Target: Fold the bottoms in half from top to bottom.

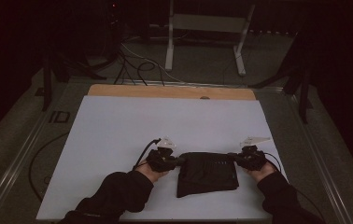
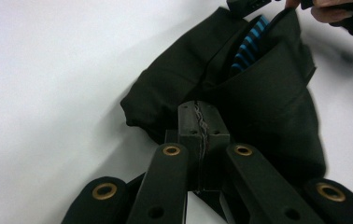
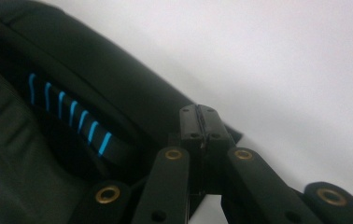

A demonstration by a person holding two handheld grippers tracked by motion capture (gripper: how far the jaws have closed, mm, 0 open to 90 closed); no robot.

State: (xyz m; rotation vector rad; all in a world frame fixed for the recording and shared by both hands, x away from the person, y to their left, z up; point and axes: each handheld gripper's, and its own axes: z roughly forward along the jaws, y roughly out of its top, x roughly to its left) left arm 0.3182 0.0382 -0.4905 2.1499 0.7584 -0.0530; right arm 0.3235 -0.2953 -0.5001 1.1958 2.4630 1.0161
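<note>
blue stripes inside black garment, plain from above

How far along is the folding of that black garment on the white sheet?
The black garment already lies as a compact folded bundle. In hand: the left gripper and right gripper are shut on its two top corners. Any further fold and letting go are probably left.
</note>
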